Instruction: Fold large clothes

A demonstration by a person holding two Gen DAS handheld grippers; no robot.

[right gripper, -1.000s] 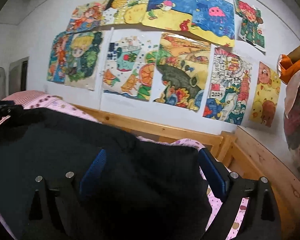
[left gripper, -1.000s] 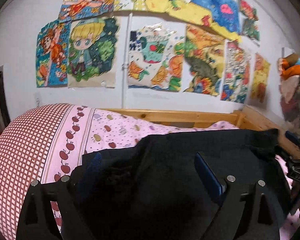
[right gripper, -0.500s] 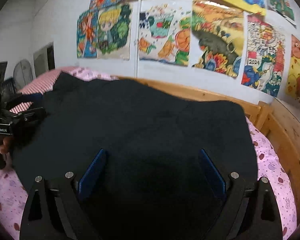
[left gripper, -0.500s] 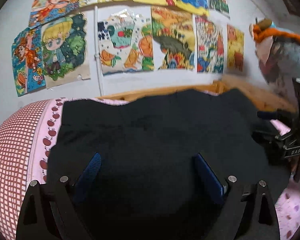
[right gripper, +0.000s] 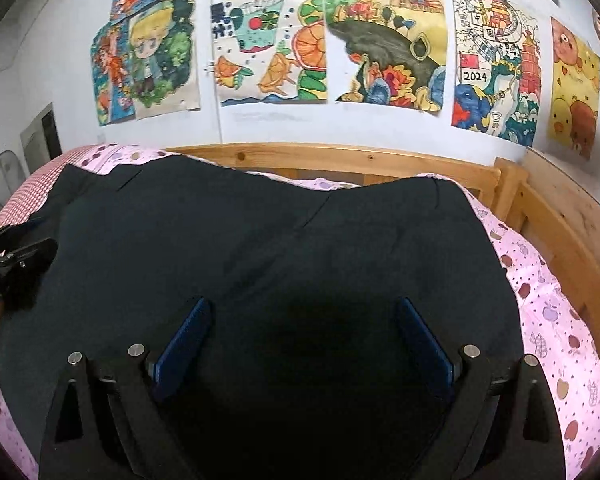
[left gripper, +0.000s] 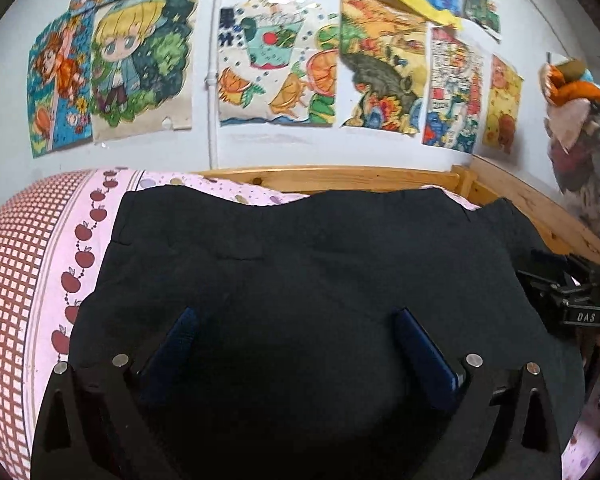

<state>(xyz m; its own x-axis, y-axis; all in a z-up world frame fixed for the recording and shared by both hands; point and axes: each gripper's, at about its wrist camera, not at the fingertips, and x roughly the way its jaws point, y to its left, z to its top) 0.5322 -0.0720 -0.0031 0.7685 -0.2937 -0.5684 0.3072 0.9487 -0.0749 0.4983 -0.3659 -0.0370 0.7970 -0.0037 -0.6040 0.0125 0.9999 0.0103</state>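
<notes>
Black garment [left gripper: 308, 272] is seen spread flat over the pink apple-print bedsheet [right gripper: 548, 304], its far edge near the wooden bed frame [right gripper: 332, 158]. In the left wrist view the cloth fills most of the lower frame; a red-checked cover [left gripper: 16, 264] is noted at its left side. Left gripper [left gripper: 296, 332] is held above the cloth with its jaws spread wide, having just been opening; cloth lies beneath the gap, and no pinch on it is seen. Right gripper [right gripper: 300, 324] is likewise held over the garment with its jaws spread wide, the blue pads [right gripper: 184, 330] apart and nothing clamped between them. Each gripper is glimpsed at the edge of the other's view, just beside the garment's side edge. Coloured drawings [right gripper: 384, 36] are seen taped across the white wall [left gripper: 284, 146] behind the bed. A stuffed toy [left gripper: 580, 112] is noted at far right.
</notes>
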